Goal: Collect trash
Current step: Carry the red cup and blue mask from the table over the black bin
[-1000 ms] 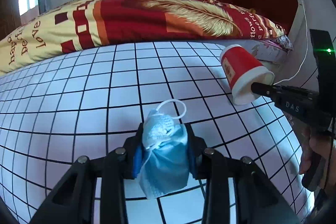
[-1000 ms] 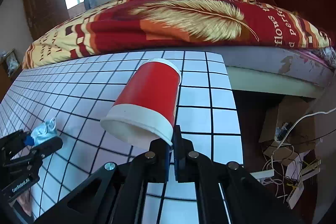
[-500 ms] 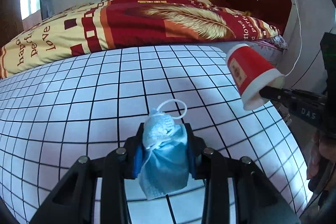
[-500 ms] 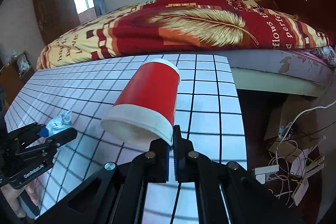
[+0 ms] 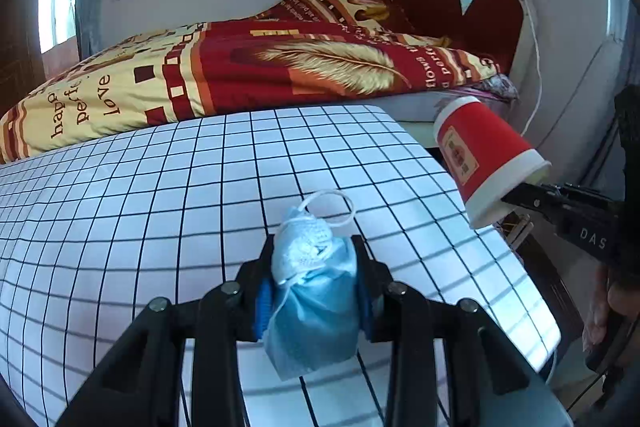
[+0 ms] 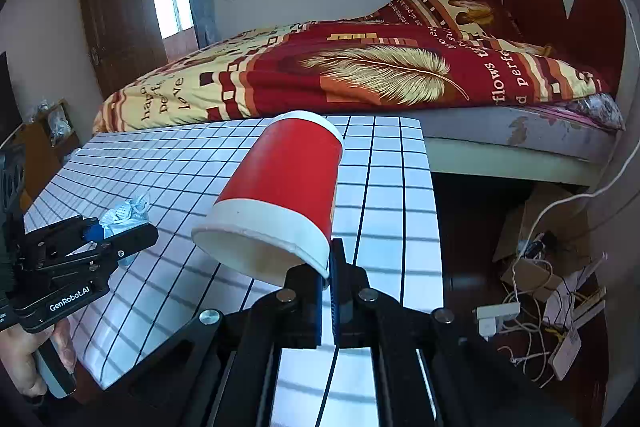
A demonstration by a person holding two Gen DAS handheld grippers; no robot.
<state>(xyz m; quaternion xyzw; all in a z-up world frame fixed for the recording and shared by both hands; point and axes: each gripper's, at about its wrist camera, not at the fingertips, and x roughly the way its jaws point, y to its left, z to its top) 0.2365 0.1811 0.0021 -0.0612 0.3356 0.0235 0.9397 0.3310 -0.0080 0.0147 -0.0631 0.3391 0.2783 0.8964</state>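
Note:
My left gripper (image 5: pixel 314 267) is shut on a crumpled blue face mask (image 5: pixel 312 291) with a white ear loop, held above the white grid-patterned table (image 5: pixel 160 207). It also shows at the left of the right wrist view (image 6: pixel 116 231), with the mask (image 6: pixel 124 213) between its fingers. My right gripper (image 6: pixel 330 259) is shut on the rim of a red paper cup (image 6: pixel 288 187), which is tilted with its open end toward the camera. In the left wrist view the cup (image 5: pixel 480 163) hangs past the table's right edge, pinched by the right gripper (image 5: pixel 516 197).
A bed with a red and yellow quilt (image 6: pixel 360 67) stands behind the table. To the right of the table the floor holds a cardboard box (image 6: pixel 536 227) and tangled cables with power strips (image 6: pixel 540 307). A wooden door (image 6: pixel 116 23) is at the far left.
Both grippers have risen and drawn back from the table with their loads. The cup has moved right, past the table's right edge in the left wrist view.

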